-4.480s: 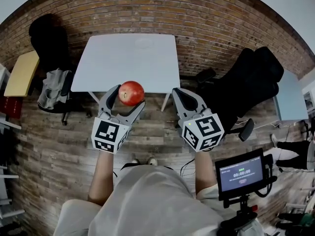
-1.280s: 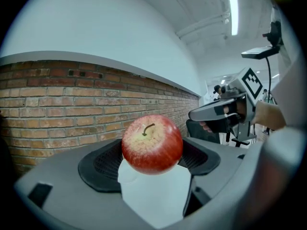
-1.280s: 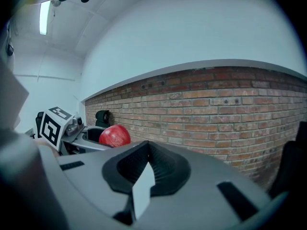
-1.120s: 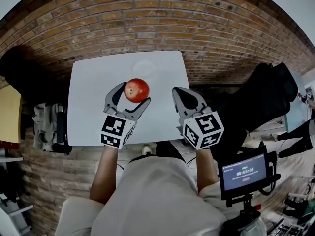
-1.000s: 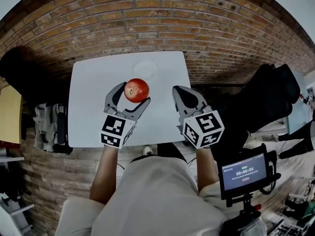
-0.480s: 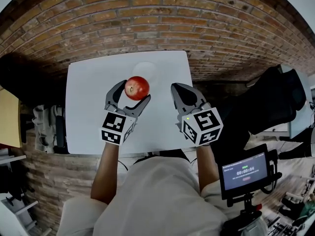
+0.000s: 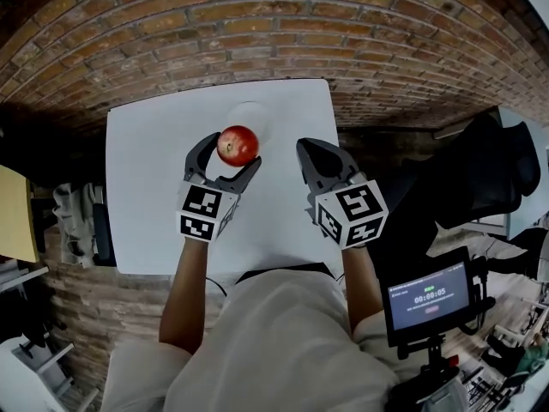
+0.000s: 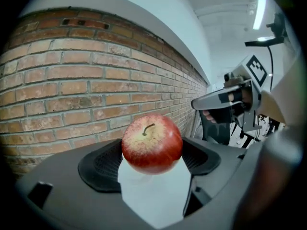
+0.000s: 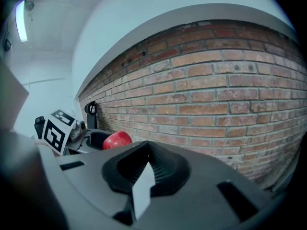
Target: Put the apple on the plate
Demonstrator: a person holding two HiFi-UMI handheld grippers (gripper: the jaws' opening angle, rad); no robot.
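A red apple (image 7: 238, 145) with a short stem sits clamped between the jaws of my left gripper (image 7: 232, 152), held in the air above the white table (image 7: 146, 187). Just beyond it lies the white plate (image 7: 250, 113), faint against the tabletop, its near edge hidden by the apple. In the left gripper view the apple (image 8: 152, 143) fills the space between the dark pads. My right gripper (image 7: 316, 156) hovers to the right of the apple, shut and holding nothing. The right gripper view shows the apple (image 9: 116, 140) off to its left.
A brick wall (image 7: 257, 24) runs behind the table. A black chair (image 7: 485, 174) stands to the right, and a small screen on a stand (image 7: 429, 294) sits at lower right. A yellowish tabletop (image 7: 13, 221) and a cluttered seat (image 7: 73, 221) are at the left.
Both grippers have come forward from above the floor to over the table. The apple, still held, now sits close to the plate's near edge.
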